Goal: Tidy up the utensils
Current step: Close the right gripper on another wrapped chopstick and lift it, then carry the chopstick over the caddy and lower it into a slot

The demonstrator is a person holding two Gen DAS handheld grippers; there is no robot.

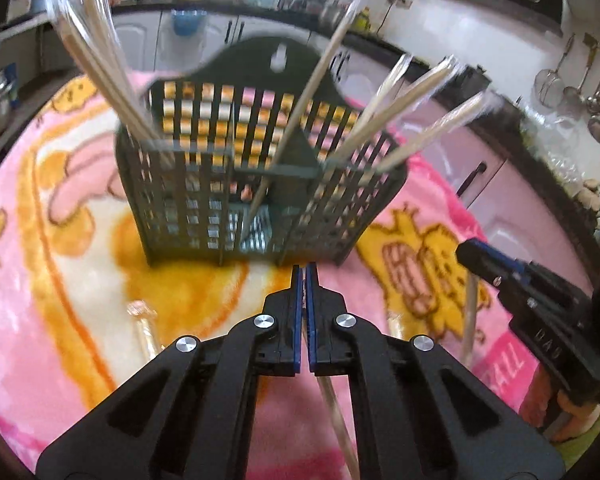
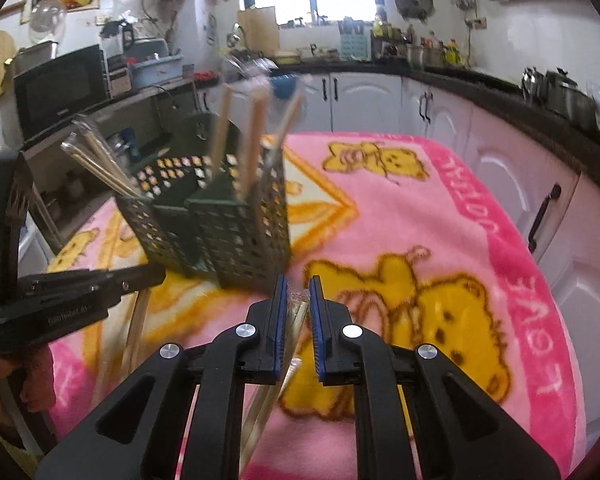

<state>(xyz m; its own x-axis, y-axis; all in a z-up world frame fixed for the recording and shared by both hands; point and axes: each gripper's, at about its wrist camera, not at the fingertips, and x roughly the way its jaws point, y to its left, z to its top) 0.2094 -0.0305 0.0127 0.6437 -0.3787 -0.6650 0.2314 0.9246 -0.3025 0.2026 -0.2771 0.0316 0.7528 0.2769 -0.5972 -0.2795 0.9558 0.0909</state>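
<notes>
Left tongs (image 1: 304,270) closed on a thin chopstick (image 1: 336,412), right tongs (image 2: 298,286) gripping wrapped chopsticks (image 2: 274,388), near the basket (image 1: 236,184).

Dark green slotted plastic utensil holder (image 1: 236,184) stands mid-blanket, wrapped wooden chopsticks (image 1: 100,68) fanning above its compartments, crowding top access. Pink fleece bear-print blanket (image 2: 420,208) beside holder lies open.

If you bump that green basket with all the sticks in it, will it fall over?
Maybe. The green basket is tall, narrow and full of holes, so it is probably light plastic. It stands on a soft blanket, which likely steadies it poorly. The wrapped chopsticks lean out above the rim, so a bump up high could tip it.
</notes>
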